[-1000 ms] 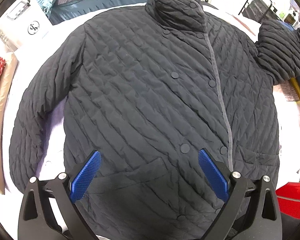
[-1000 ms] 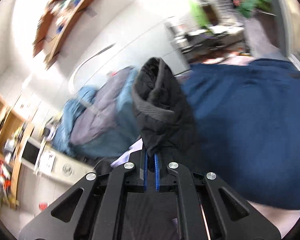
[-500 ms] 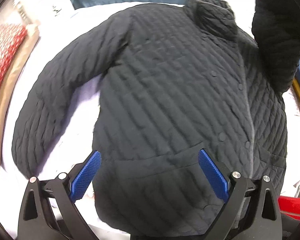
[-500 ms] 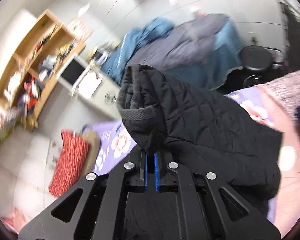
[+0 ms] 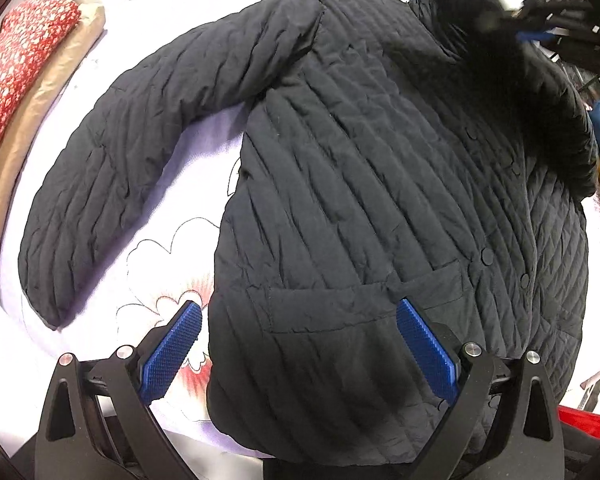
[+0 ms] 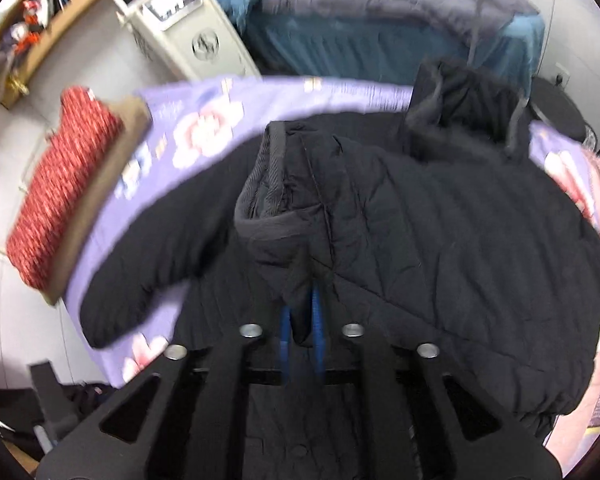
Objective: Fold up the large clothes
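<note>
A black quilted jacket (image 5: 380, 180) lies front up, buttoned, on a lavender flowered sheet (image 5: 172, 248). Its left-hand sleeve (image 5: 140, 152) stretches out flat. My left gripper (image 5: 298, 308) hovers open over the hem and pocket, holding nothing. In the right wrist view the other sleeve's cuff (image 6: 276, 200) is folded across the jacket's (image 6: 440, 240) chest. My right gripper (image 6: 301, 320) has its jaws opening, with the cuff's edge still between the parted blue pads. That gripper (image 5: 556, 36) shows blurred at the top right of the left wrist view.
A red patterned cushion (image 5: 16, 60) on a tan pad lies along the sheet's left edge. A white cabinet (image 6: 180, 32) and a bed with blue and grey bedding (image 6: 380, 20) stand beyond. A red object (image 5: 580, 420) sits by the jacket's lower right.
My right gripper swung down and over the jacket, carrying the sleeve onto the chest, and its pads have parted. My left gripper drifted along the hem toward the jacket's left side.
</note>
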A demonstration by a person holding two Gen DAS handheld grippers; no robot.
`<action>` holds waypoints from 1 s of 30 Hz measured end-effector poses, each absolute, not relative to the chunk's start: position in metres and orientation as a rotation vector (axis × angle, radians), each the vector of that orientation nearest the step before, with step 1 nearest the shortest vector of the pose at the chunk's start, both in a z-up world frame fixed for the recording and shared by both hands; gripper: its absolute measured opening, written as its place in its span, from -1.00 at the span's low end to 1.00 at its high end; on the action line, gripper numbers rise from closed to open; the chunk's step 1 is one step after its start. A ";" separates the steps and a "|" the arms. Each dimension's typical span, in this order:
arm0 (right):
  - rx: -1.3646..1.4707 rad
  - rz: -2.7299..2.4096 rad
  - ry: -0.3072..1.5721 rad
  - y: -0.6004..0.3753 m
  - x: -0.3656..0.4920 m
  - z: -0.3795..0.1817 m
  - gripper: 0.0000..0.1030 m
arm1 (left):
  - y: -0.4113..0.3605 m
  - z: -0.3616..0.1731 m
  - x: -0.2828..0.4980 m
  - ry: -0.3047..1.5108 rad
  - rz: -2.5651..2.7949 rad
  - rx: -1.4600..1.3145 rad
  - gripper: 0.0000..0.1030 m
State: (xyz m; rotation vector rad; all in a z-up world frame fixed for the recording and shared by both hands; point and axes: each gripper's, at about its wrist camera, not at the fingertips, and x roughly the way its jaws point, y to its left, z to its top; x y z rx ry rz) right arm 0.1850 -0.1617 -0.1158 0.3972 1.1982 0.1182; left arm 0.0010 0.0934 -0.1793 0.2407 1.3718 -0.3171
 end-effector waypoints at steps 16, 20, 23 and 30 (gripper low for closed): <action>0.488 -0.124 1.025 -0.255 0.101 -0.093 0.55 | 0.033 -0.156 0.047 1.276 -0.374 0.330 0.86; 0.366 -0.253 1.037 -0.286 0.102 -0.097 0.55 | -0.010 -0.145 0.055 1.217 -0.435 0.387 0.86; 0.337 -0.282 1.126 -0.306 0.114 -0.124 0.55 | -0.044 -0.138 0.060 1.176 -0.483 0.435 0.86; 0.212 -0.242 1.345 -0.295 0.123 -0.211 0.58 | -0.103 -0.151 0.068 1.175 -0.544 0.521 0.86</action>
